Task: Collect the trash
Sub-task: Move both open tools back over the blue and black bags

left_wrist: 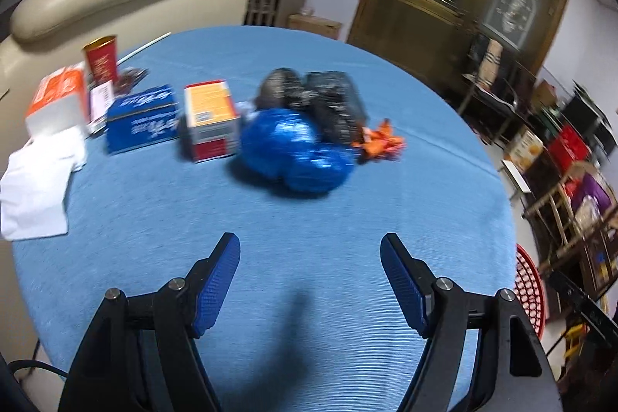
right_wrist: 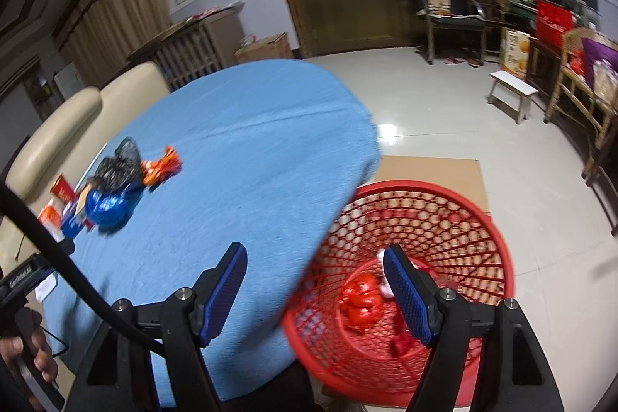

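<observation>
1. On a round table [left_wrist: 270,219] under a blue cloth, trash lies in a cluster: a crumpled blue bag [left_wrist: 293,153], a black bag [left_wrist: 328,103] touching it behind, and an orange wrapper [left_wrist: 380,139] just beside both.
2. Left of the bags stand an orange-and-red carton [left_wrist: 210,120], a blue box [left_wrist: 141,118] and a red cup [left_wrist: 101,58]; white tissue [left_wrist: 34,188] lies near the edge.
3. The left gripper [left_wrist: 311,250] hangs over bare cloth, jaws spread wide, holding nothing.
4. The right gripper [right_wrist: 314,261] is equally agape and empty, poised over the table's edge and a red mesh basket [right_wrist: 444,219] on the floor, red scraps [right_wrist: 361,306] inside.
</observation>
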Demonstrator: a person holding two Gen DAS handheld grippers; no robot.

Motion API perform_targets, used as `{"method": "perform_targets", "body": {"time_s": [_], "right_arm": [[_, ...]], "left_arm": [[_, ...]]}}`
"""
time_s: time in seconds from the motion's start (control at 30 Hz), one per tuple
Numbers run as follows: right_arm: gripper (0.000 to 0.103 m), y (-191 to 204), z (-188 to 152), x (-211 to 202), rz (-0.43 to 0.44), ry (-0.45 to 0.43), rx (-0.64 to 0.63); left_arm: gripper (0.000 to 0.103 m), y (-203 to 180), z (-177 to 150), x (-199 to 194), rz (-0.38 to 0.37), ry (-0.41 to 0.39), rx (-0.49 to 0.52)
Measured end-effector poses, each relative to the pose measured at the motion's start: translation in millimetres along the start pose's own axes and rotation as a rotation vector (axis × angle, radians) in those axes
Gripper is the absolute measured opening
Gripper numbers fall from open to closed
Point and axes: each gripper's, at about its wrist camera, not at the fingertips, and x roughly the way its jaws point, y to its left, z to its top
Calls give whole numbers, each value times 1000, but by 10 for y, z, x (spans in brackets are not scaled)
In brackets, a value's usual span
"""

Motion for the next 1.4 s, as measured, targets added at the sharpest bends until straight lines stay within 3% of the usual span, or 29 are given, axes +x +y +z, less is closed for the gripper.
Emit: {"method": "perform_targets", "body": {"time_s": [0.77,0.93,1.17,1.4], "right_arm": [[76,1095,-34,345,150,74,-237],[76,1446,-8,419,218,87,-293],[76,2134,27,563,335,86,-422],[76,2644,73,964,366,107,-484]], "left_arm": [[76,441,8,-35,90,-28,-95],[76,516,2,-71,119,-42,-112],[76,775,-8,-196,218,-93,-185],[76,983,-21,-197,239,-85,-223]]}}
